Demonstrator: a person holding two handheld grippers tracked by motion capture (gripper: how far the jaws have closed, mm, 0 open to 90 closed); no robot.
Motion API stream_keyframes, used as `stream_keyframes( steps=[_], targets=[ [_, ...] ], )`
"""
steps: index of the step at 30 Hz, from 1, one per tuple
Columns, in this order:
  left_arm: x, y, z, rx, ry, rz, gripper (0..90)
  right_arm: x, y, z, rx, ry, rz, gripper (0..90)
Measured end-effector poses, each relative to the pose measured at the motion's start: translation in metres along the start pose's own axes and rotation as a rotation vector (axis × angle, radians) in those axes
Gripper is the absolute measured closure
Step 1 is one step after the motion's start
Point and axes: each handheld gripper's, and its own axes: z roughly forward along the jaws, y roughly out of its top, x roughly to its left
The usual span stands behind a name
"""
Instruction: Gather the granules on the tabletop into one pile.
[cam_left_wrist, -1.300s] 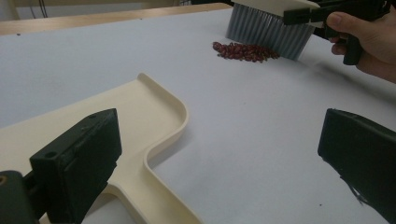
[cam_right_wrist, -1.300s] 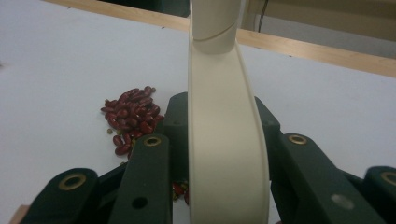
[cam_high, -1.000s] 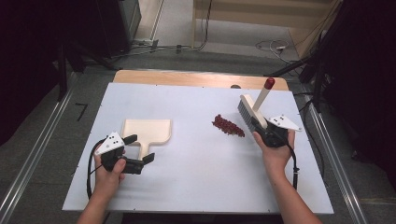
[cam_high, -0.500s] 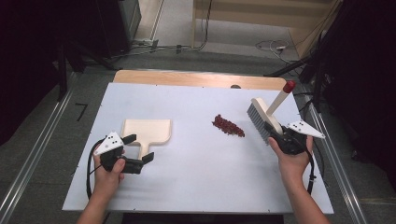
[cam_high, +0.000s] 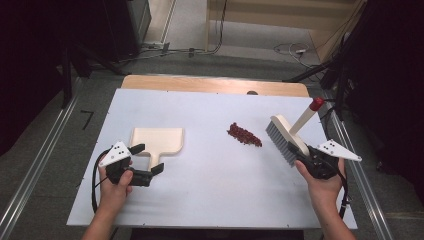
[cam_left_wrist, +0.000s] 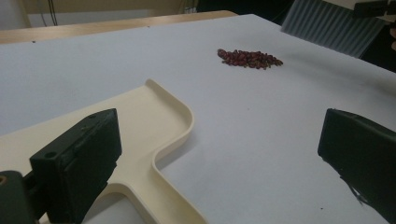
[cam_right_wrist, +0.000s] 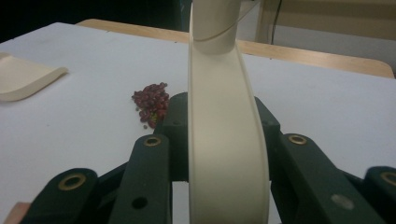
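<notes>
A white table (cam_high: 210, 200) with a wooden strip along its far edge is seen. A cream dustpan (cam_high: 157, 141) is laid flat on its left part, and a small heap of dark red beans (cam_high: 244, 134) right of centre, well apart.

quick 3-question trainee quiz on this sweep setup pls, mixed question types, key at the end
1. True or false: the right tongs are shut on the brush.
2. What lies between the dustpan and the brush? A) red bean pile B) sponge C) cup
3. Are the left tongs gripping the dustpan handle?

Key
1. True.
2. A.
3. No: the jaws stand open on either side of the handle, not pressing it.
</notes>
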Motion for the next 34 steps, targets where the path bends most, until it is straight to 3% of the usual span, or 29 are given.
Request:
stream_keyframes(
  steps=[13, 17, 20, 23, 34],
  targets=[
    [-0.001, 0.000, -0.007, -0.032, -0.004, 0.007, 0.0, -0.002, -0.017, -0.019, 0.031, 0.118, -0.006, 66.0],
    [-0.002, 0.000, -0.006, -0.041, -0.008, 0.016, 0.0, -0.009, -0.025, -0.014, 0.019, 0.207, 0.029, 66.0],
    [-0.002, 0.000, -0.007, -0.044, -0.012, 0.020, 0.0, -0.011, -0.031, -0.011, 0.043, 0.208, -0.012, 66.0],
    [-0.001, 0.000, -0.007, -0.040, -0.011, 0.018, 0.0, -0.014, -0.032, -0.008, 0.043, 0.228, -0.001, 66.0],
    [0.001, 0.000, -0.005, -0.028, -0.006, 0.018, 0.0, -0.013, -0.031, -0.005, 0.053, 0.221, -0.003, 66.0]
  ],
)
